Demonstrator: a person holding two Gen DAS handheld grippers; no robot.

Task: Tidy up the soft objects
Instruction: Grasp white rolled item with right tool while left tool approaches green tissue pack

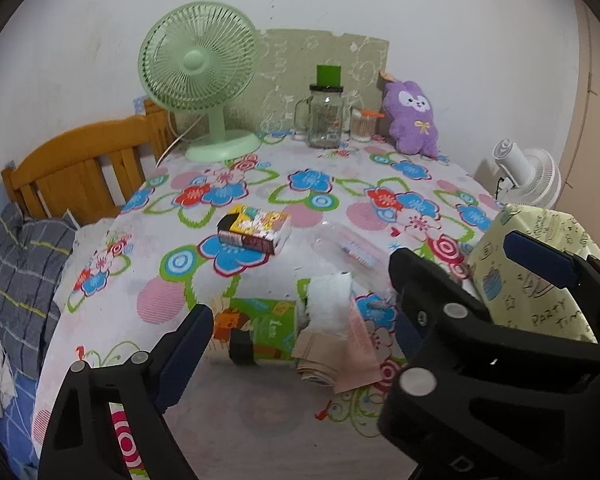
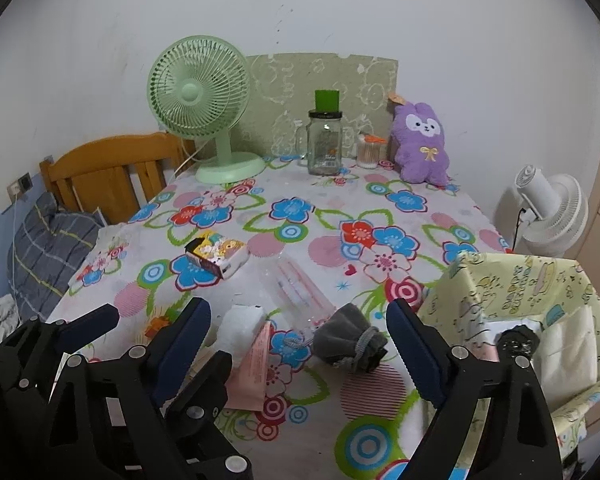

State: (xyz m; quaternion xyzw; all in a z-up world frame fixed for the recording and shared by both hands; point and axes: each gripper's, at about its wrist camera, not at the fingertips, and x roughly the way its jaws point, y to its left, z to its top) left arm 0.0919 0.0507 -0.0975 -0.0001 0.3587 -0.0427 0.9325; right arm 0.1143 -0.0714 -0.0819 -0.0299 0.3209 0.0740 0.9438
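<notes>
My left gripper (image 1: pixel 300 316) is open low over the near part of the flowered table. Past its fingers lie a white fluffy wad (image 1: pixel 328 300), a folded beige cloth (image 1: pixel 316 356) and a pink packet (image 1: pixel 360 344); the pads touch none of them. My right gripper (image 2: pixel 296 308) is open too, close beside the left one. A grey drawstring pouch (image 2: pixel 348 344) lies loose between its fingers. A purple plush toy (image 2: pixel 420 144) leans against the back wall. A yellow-green fabric bin (image 2: pixel 520 292) stands at the right table edge with a black item (image 2: pixel 516 338) and cream cloth inside.
A green desk fan (image 1: pixel 200 80), a glass jar with a green lid (image 1: pixel 326 116) and a small cup stand at the back. A colourful box (image 1: pixel 256 228), a clear plastic pack (image 1: pixel 352 248) and a green packet (image 1: pixel 260 324) lie mid-table. Bed headboard at left, white fan at right.
</notes>
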